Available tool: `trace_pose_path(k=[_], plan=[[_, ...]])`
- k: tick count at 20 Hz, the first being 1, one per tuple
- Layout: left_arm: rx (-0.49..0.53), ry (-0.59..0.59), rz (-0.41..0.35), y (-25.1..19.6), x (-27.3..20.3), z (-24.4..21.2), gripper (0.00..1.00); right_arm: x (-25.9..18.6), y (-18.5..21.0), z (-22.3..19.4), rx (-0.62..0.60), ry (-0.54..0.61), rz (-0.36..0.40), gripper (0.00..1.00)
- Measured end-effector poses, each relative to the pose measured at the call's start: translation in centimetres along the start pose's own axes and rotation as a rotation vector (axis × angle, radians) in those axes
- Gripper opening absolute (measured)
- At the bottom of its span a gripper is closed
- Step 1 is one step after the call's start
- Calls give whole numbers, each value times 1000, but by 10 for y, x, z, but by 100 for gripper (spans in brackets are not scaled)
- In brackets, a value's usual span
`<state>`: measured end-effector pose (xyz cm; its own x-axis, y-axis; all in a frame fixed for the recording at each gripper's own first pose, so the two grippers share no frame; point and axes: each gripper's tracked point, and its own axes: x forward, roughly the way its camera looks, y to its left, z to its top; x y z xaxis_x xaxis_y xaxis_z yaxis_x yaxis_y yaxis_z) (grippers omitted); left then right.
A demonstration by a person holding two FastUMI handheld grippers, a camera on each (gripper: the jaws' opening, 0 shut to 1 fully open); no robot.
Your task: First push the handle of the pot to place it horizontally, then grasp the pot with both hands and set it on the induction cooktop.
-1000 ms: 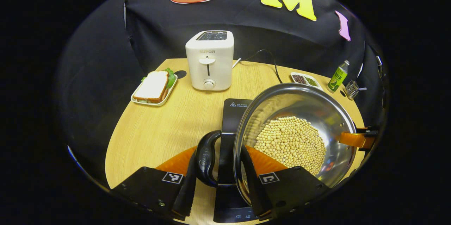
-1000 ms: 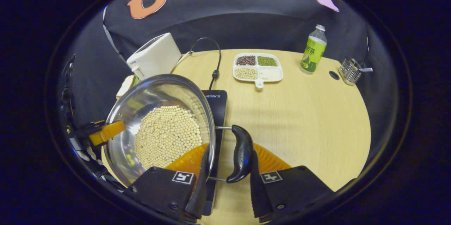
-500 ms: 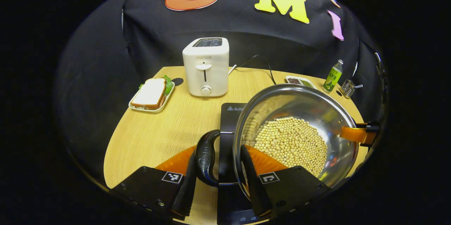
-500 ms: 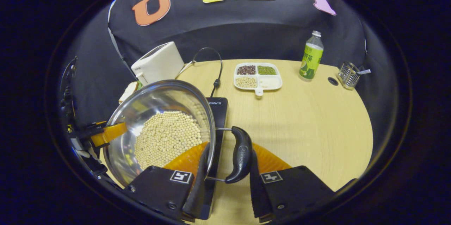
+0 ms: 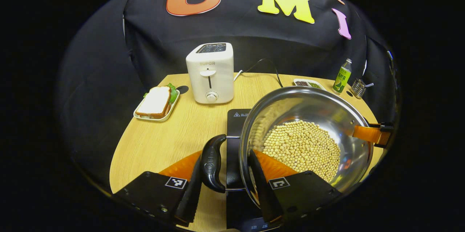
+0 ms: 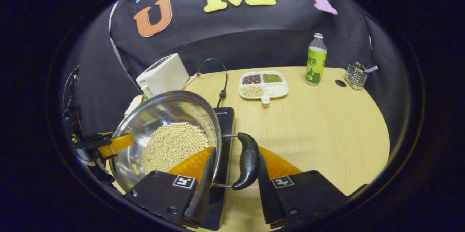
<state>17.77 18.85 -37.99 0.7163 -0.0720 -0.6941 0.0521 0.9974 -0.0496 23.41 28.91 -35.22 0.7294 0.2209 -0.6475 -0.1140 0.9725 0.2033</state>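
Both tools straddle the round stainless-steel pot (image 5: 305, 130) of pale beans: left tool (image 5: 225, 192) around its left black loop handle (image 5: 211, 162), right tool (image 6: 232, 192) likewise at the opposite handle (image 6: 248, 160). Whether the fingers actually press, I cannot tell. The pot hangs above the flat black induction cooktop (image 6: 222, 119) on the wooden desk (image 6: 319, 123), offset toward its left tool side, so lowering must shift it over the glass.

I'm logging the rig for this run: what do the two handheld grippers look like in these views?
The left gripper and right gripper look alike: two wide, flat black finger blocks, each with a small square black-and-white marker on top. The inner finger edges are ribbed. In the right gripper view the far gripper's body is dark, with what look like cables.
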Motion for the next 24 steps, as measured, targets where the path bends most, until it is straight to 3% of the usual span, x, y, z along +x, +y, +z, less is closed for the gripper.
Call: trace_pose_path(k=[4, 7, 11, 17, 24], plan=[[13, -71, 16, 10, -3, 11, 70, -3, -1, 7, -80, -47, -17, 77], [9, -145, 57, 17, -15, 24, 99, -20, 2, 19, -124, -117, -24, 79], [13, -210, 131, 22, -40, 33, 98, -40, -3, 24, -160, -152, -25, 80], [34, -269, 171, 1, -86, 37, 97, -78, -19, 22, -176, -192, -20, 80], [-10, -308, 161, -78, -157, 14, 97, -159, -52, -3, -252, -261, -3, 80]])
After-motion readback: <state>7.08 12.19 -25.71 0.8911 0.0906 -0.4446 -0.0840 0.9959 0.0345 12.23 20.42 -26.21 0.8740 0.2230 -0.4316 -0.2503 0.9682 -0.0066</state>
